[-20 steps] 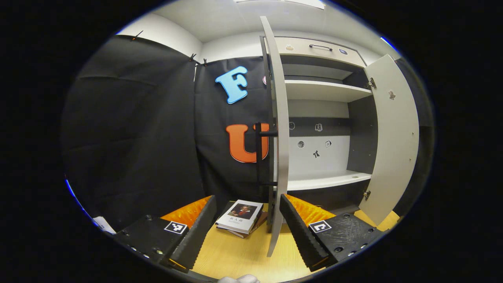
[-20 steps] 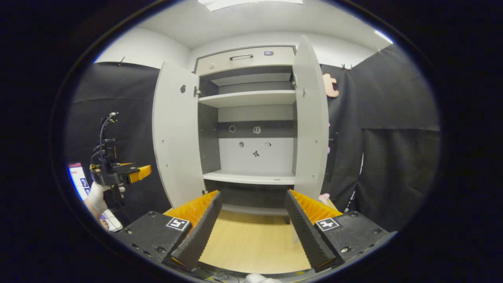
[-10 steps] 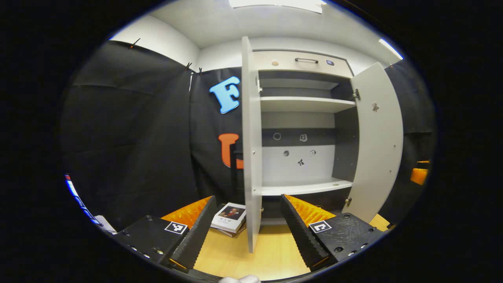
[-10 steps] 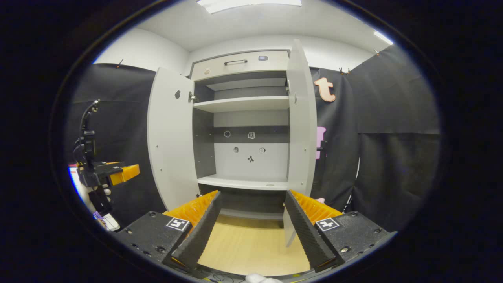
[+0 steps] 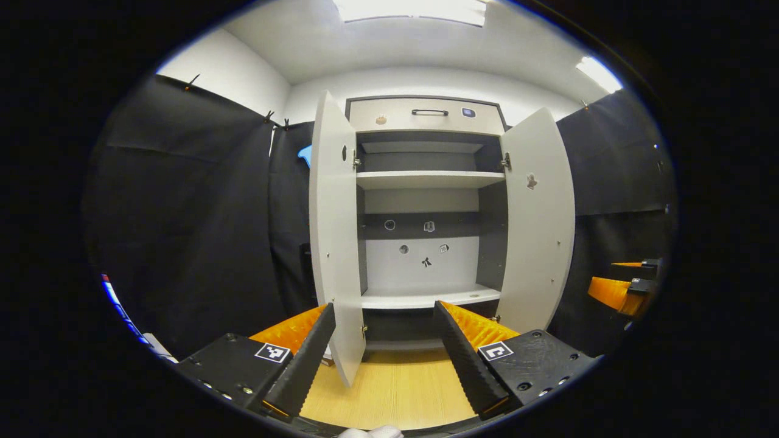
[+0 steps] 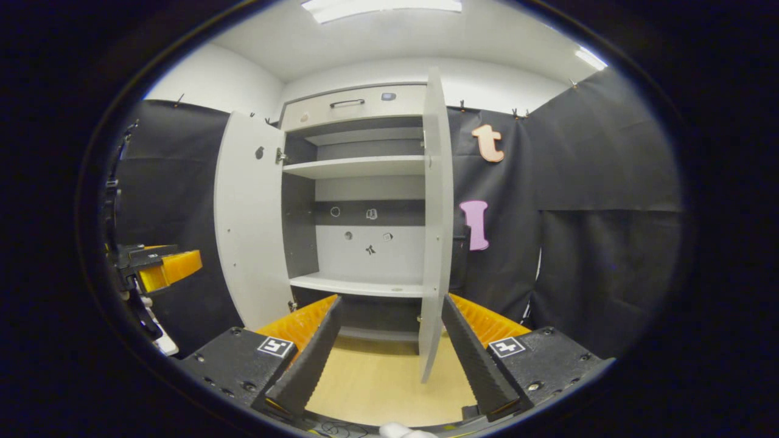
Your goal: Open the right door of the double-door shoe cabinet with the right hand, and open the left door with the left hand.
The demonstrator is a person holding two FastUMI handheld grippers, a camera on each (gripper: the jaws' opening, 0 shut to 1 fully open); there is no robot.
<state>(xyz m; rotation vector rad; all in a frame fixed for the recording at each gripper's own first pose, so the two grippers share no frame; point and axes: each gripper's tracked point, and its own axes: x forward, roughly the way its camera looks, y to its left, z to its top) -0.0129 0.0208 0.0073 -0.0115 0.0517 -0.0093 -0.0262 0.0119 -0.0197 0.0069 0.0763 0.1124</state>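
Note:
The pale grey shoe cabinet (image 5: 426, 182) has both doors swung out, and its shelves are bare. In the left gripper view the left door (image 5: 331, 243) shows its inner face just beyond my left gripper (image 5: 383, 305), which is open and holds nothing. The right door (image 5: 538, 225) stands wide, with my right gripper (image 5: 624, 286) beside it at the far right. In the right gripper view the right door (image 6: 435, 231) is nearly edge-on in front of my open, empty right gripper (image 6: 392, 299). The left door (image 6: 249, 225) stands open, and the left gripper (image 6: 155, 267) is at the far left.
A closed drawer with a dark handle (image 5: 429, 112) tops the cabinet. A light wooden surface (image 5: 389, 389) lies in front. A book (image 5: 328, 356) peeks out behind the left door's lower edge. Black cloth walls stand on both sides.
Both grippers have drawn back from the cabinet. The left gripper view has swung from the left door's edge to face the open cabinet. The right door now appears edge-on in the right gripper view.

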